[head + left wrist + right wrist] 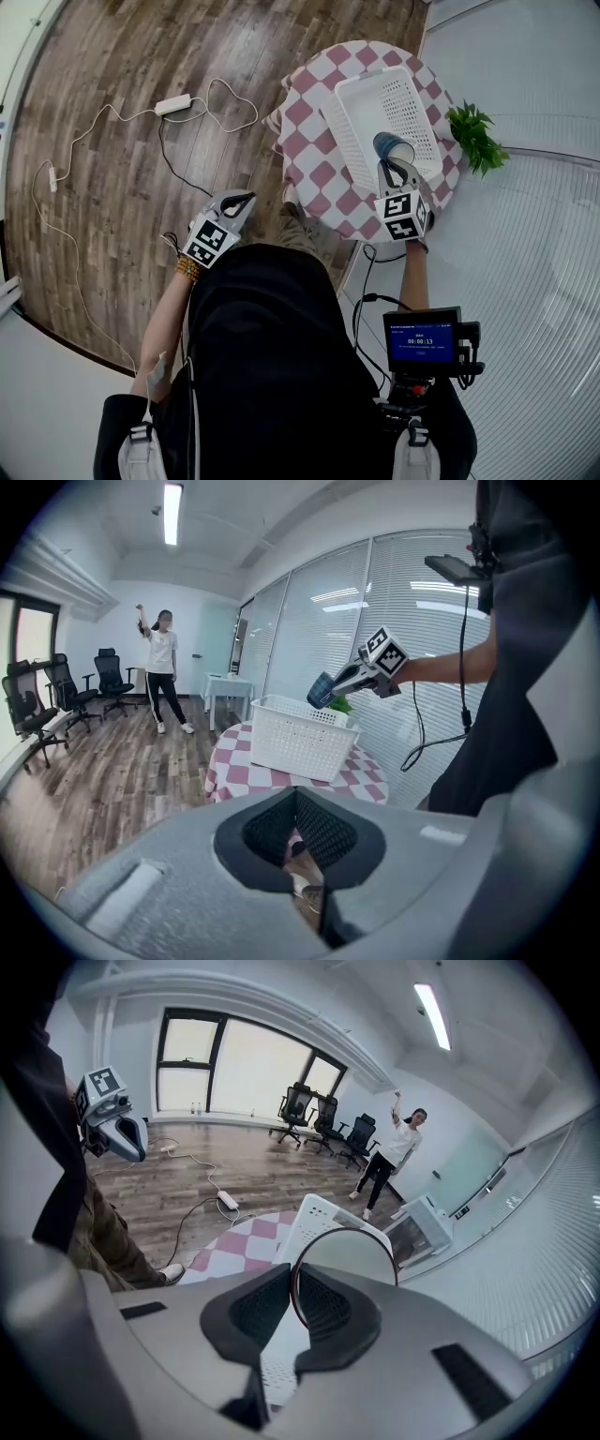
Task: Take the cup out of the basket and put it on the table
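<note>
Your right tongs [392, 169] pinch the cup [394, 147] rim above the basket's [339, 131] near edge, while your left tongs [246, 200], pressed together, hang over open floor [112, 56].

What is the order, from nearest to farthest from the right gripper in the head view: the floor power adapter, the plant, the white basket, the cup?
1. cup, held between the right gripper jaws.
2. white basket, directly below it.
3. plant, to its right.
4. power adapter, far left on the floor.
</note>
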Tool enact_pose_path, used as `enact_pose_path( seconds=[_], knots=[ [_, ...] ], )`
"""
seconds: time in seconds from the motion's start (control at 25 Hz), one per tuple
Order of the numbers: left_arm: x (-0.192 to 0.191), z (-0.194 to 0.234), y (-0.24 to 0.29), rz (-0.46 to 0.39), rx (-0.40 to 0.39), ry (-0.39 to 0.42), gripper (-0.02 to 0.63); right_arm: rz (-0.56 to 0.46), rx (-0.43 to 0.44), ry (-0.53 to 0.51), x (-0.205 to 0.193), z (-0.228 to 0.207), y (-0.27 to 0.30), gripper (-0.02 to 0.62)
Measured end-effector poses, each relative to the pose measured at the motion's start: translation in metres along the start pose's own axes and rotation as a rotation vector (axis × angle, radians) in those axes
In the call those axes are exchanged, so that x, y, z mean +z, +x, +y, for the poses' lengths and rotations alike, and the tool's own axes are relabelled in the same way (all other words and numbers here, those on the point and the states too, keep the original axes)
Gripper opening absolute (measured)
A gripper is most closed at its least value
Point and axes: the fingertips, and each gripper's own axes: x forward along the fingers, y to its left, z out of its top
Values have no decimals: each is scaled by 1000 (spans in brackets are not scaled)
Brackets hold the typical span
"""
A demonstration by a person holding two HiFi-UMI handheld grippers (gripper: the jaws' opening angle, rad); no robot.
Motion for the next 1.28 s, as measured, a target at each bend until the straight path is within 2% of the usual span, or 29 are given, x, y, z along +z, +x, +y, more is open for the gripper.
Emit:
enact_pose_path(
  seconds=[0.44,0.68,1.28],
  knots=[
    [-11,-3,-7,30,-23,3,3,-54,22,-26,25,32,-16,37],
    [-19,-5,-11,47,-29,-8,3,-85,84,-1,30,60,-16,37],
    [-37,9,-27,67,-14,-29,3,6,208,-22,2,130,14,35]
  ],
)
